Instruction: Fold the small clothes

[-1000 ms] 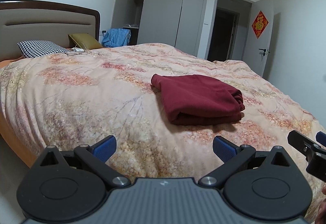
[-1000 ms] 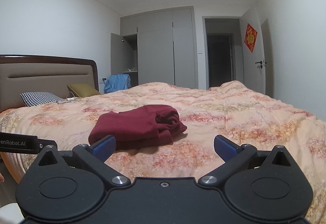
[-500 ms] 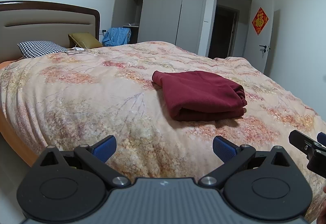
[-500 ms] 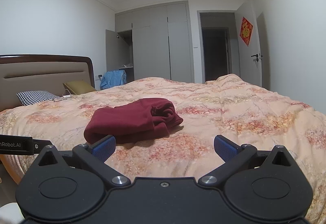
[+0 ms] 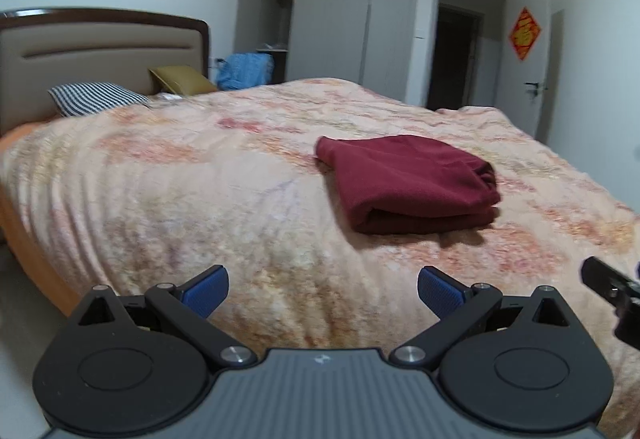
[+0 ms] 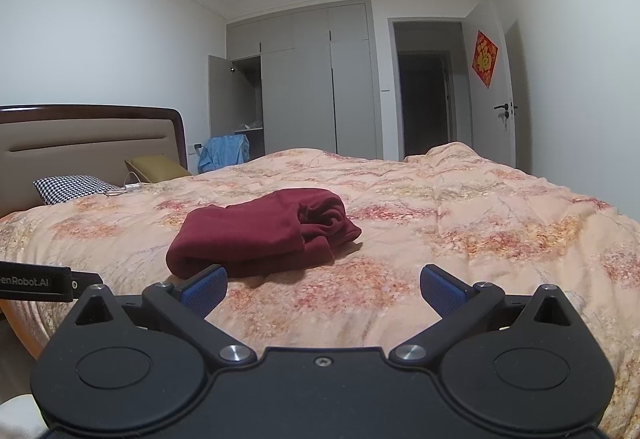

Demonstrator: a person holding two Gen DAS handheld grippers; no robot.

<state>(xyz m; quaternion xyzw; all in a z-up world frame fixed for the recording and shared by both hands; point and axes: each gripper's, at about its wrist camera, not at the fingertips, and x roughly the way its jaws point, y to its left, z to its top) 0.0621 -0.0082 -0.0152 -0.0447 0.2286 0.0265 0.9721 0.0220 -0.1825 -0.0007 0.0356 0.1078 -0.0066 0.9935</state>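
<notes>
A dark red garment (image 5: 408,183) lies folded into a compact stack on the floral bedspread (image 5: 200,191); the right wrist view shows the dark red garment (image 6: 260,235) with its rolled open end facing right. My left gripper (image 5: 323,289) hangs open over the near edge of the bed, well short of the garment, with nothing between its blue pads. My right gripper (image 6: 323,289) is open too, just in front of the garment's near edge and not touching it. The right gripper's tip (image 5: 612,287) pokes in at the left view's right edge.
A headboard (image 6: 88,147), a houndstooth pillow (image 6: 76,187) and an olive cushion (image 6: 156,163) stand at the far left. A grey wardrobe (image 6: 312,87) with one door open, a blue cloth (image 6: 224,151) and a dark doorway (image 6: 424,103) lie beyond the bed.
Both grippers have drawn back and tilted a little, so the garment sits slightly farther off in each view. The garment itself has not moved. Both grippers stay open.
</notes>
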